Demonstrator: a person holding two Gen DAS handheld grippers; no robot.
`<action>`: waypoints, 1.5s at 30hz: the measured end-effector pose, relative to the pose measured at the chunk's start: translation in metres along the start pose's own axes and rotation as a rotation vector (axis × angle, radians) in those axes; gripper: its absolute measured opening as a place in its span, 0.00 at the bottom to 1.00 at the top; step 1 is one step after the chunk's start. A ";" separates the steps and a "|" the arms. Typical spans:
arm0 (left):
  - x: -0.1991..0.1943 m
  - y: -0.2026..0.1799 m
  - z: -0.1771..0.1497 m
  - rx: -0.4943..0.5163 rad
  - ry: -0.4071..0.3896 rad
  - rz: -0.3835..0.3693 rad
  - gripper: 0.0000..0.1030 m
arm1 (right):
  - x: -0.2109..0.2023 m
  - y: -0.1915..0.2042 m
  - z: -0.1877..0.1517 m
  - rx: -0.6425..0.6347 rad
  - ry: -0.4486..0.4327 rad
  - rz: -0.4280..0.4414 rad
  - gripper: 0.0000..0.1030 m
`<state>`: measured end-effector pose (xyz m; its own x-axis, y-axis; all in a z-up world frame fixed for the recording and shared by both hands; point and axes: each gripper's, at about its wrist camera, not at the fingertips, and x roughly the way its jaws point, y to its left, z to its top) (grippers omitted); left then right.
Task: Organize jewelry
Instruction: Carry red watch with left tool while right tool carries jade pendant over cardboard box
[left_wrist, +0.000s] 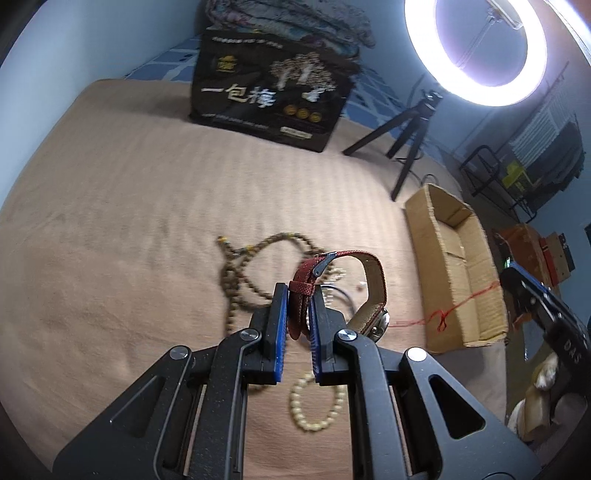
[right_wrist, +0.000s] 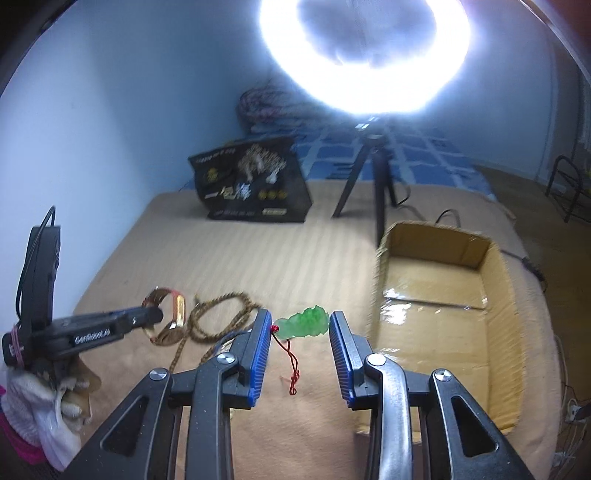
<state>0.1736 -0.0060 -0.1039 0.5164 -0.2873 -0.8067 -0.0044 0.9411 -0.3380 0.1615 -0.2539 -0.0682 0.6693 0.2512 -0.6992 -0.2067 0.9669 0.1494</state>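
The left tool (left_wrist: 295, 314) is pinched on the red woven strap of a wristwatch (left_wrist: 332, 273), its ribbed blue pads (left_wrist: 277, 317) pressed against the doubled band. The metal case hangs just right of the tool's tip, and the strap's tan lining loops above it. Beyond that tool, a long strand of small brown wooden beads (left_wrist: 255, 266) lies tangled on the bed (left_wrist: 129, 221), which is covered in tan fabric with faint stripes. Under the tool sits a cream bead bracelet (left_wrist: 314, 406), partly hidden by the tool's black linkage.

The right tool (right_wrist: 301, 328) holds a translucent green pendant (right_wrist: 306, 322) of lumpy carved shape between its pads, which stand only partly closed; whether both pads touch it is hard to make out. A knotted red cord (right_wrist: 291, 363) dangles from the pendant. Right of this tool lies an open corrugated cardboard box (right_wrist: 498, 332) with a glossy taped bottom.

Far ahead stands a black carton (left_wrist: 269, 92) printed with large white Chinese characters, the smaller print unreadable. Beside it, a ring light (left_wrist: 476, 48) on a black tripod glares. The left tool's side reads "GenRobot.AI". A white-gloved hand (right_wrist: 48, 406) grips it, cut off by the frame edge.
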 end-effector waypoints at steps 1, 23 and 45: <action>-0.001 -0.004 0.000 0.006 -0.003 -0.005 0.09 | -0.003 -0.003 0.001 0.003 -0.009 -0.008 0.32; 0.014 -0.126 -0.013 0.167 0.006 -0.125 0.09 | -0.031 -0.108 0.016 0.156 -0.082 -0.213 0.32; 0.071 -0.191 -0.035 0.253 0.094 -0.157 0.11 | -0.005 -0.135 0.002 0.210 0.020 -0.230 0.33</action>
<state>0.1815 -0.2129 -0.1137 0.4124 -0.4368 -0.7994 0.2889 0.8950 -0.3400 0.1872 -0.3858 -0.0831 0.6667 0.0259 -0.7449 0.1021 0.9868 0.1257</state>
